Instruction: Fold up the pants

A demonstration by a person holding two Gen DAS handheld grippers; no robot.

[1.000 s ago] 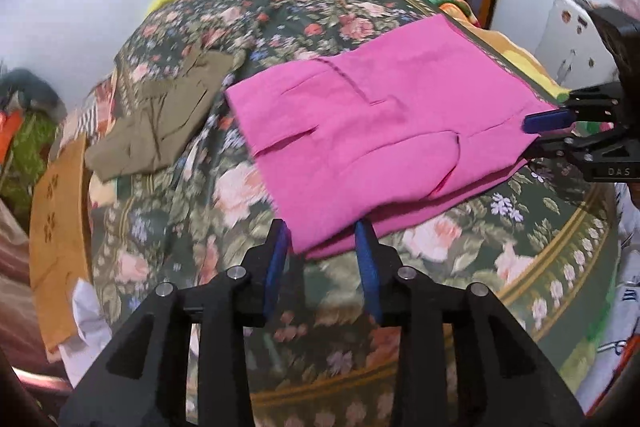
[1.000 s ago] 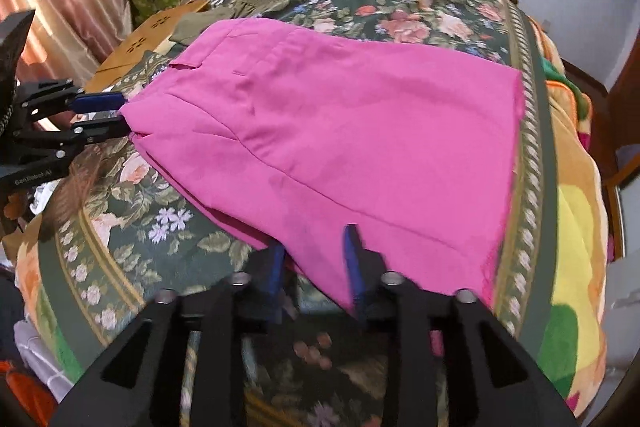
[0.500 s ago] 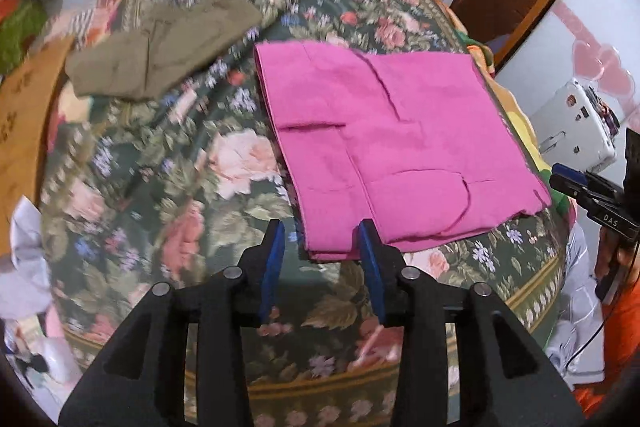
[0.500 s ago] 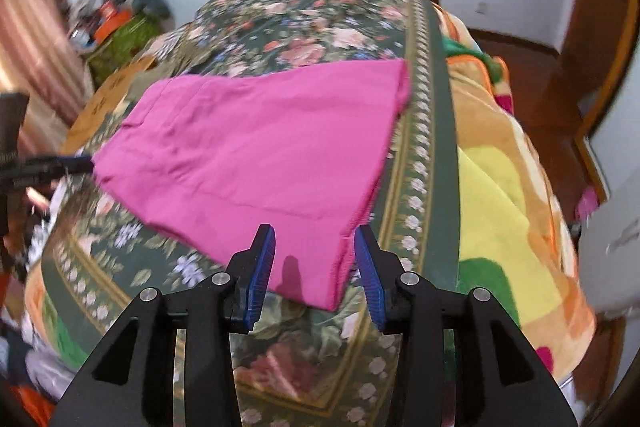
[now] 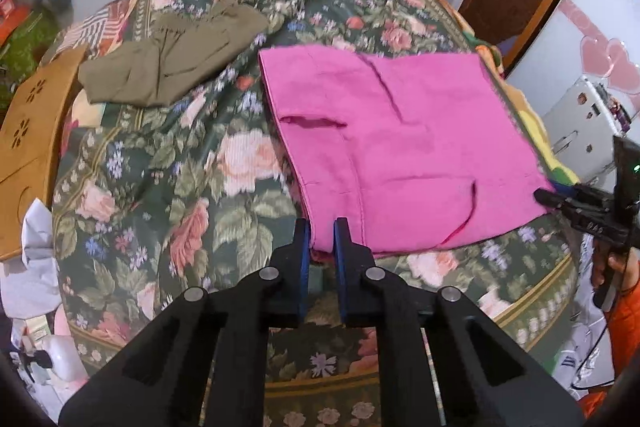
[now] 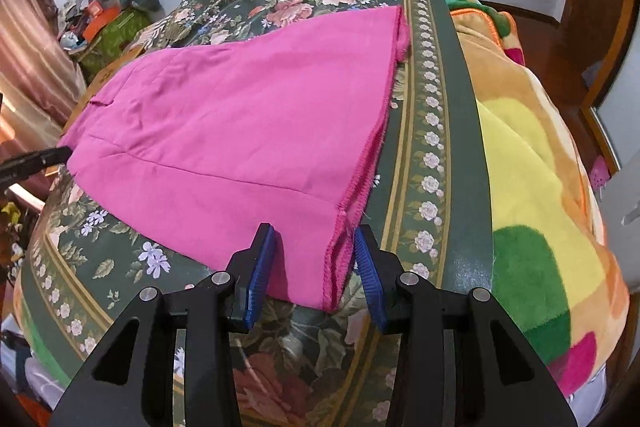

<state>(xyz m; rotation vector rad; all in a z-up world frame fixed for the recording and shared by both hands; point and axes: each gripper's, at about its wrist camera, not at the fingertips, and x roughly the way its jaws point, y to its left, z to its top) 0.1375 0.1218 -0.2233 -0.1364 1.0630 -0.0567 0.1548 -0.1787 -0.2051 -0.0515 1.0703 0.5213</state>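
The pink pants (image 5: 392, 147) lie folded flat on the floral bedspread (image 5: 200, 179); they also show in the right wrist view (image 6: 248, 131). My left gripper (image 5: 321, 235) has its jaws narrowed around the near waist corner of the pants, with a small gap still between the pads. My right gripper (image 6: 316, 247) is open, its blue pads either side of the near hem corner. The right gripper also shows at the right edge of the left wrist view (image 5: 548, 197).
Olive-green pants (image 5: 172, 63) lie crumpled at the back left of the bed. A wooden board (image 5: 32, 131) leans at the left. A yellow, orange and green blanket (image 6: 532, 187) covers the bed's right side. A clutter pile (image 6: 104, 19) stands by the curtain.
My left gripper's jaws have narrowed onto the waist corner. My right gripper has moved in so the hem corner sits between its open pads.
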